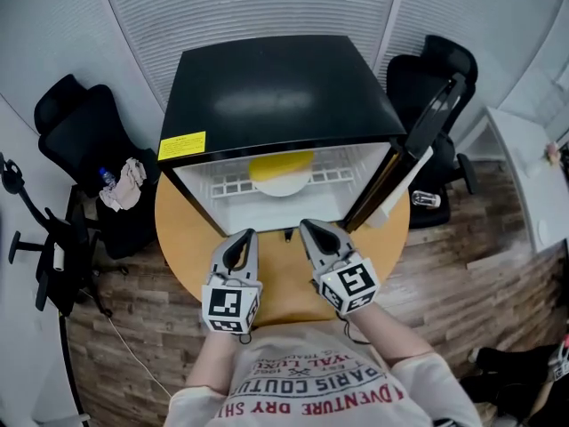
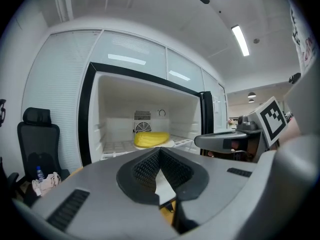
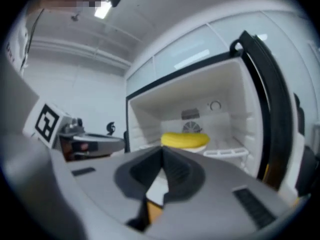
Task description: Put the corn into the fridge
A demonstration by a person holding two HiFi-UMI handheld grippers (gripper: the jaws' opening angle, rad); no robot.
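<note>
A small black fridge (image 1: 276, 87) stands on a round wooden table (image 1: 182, 238), its door (image 1: 418, 149) swung open to the right. Inside, the yellow corn (image 1: 280, 164) lies on a white plate (image 1: 283, 184) on the wire shelf (image 1: 233, 185). The corn (image 2: 151, 139) shows deep in the fridge in the left gripper view, and the corn (image 3: 185, 139) lies likewise in the right gripper view. My left gripper (image 1: 246, 236) and right gripper (image 1: 308, 229) hover side by side just in front of the fridge opening, both shut and empty.
Black office chairs stand at the left (image 1: 76, 140) and behind the door at the right (image 1: 436, 74). A cloth and bottle (image 1: 120, 183) rest on the left chair. A white desk edge (image 1: 524, 185) is at the far right.
</note>
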